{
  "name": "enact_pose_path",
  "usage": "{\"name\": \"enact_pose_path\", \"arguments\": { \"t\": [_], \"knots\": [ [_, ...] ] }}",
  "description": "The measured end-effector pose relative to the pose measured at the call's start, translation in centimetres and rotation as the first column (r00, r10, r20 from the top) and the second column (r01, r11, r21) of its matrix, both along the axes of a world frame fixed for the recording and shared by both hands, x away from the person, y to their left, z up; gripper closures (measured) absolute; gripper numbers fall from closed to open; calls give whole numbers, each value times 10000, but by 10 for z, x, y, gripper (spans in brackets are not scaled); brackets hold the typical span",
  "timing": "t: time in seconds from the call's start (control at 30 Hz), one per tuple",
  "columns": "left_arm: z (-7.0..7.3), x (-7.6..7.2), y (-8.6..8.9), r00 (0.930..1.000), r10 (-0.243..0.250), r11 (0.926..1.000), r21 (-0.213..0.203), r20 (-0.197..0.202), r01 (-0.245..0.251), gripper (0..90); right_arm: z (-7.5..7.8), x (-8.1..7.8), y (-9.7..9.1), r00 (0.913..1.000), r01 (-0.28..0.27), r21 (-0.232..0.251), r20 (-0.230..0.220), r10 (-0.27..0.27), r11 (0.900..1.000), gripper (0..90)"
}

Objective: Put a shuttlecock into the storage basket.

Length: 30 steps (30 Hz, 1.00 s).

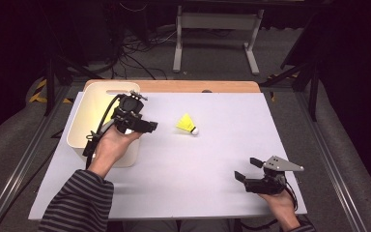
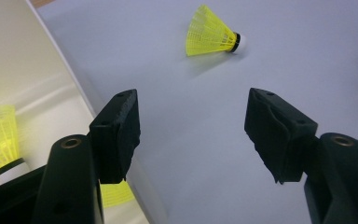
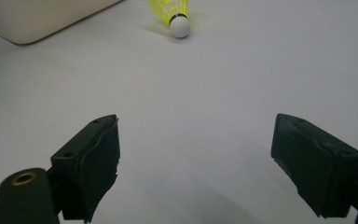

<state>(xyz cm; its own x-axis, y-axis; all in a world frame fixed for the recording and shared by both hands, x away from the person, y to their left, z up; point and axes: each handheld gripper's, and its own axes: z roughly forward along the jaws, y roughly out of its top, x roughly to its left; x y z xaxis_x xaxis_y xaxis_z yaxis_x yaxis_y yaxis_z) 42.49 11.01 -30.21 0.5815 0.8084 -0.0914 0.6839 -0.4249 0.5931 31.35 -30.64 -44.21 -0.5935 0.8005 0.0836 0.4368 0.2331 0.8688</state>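
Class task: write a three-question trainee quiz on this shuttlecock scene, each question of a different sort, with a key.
1. True or false: the shuttlecock on the table lies on its side.
2. Which gripper is nearer the bin: A left, B right?
3. Fill in: the right gripper's jaws stand ____.

Key: 1 true; 2 A; 3 open.

The yellow shuttlecock [image 2: 212, 32] ahead of the left gripper [image 2: 193, 135] looked like ribbed plastic; the bin [image 1: 84, 104] beside it, smooth glossy plastic.
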Motion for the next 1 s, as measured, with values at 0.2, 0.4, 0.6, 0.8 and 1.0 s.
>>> {"name": "enact_pose_path", "arguments": {
  "t": [0.2,0.4,0.6,0.8,1.0],
  "knots": [
    [-2,-2,-6,9999,-146,9999,-63,-24,146,363,0,-1,0,10000,16,3,-7,-16,10000,161],
    [-4,-4,-13,9996,-279,9995,-110,-9,279,360,0,-1,0,10000,-54,-22,14,54,10000,162],
    [-9,-4,-22,9990,-437,9989,-154,-54,436,350,0,-1,1,10000,-70,-44,17,70,10000,162],
    [-14,-7,-32,9984,-568,9983,-110,-59,567,333,0,-1,1,10000,-81,-62,17,82,9999,162],
    [-22,-6,-40,9976,-657,9977,-179,-201,653,331,0,-1,1,10000,-85,-65,25,85,9999,162]
  ]
}}
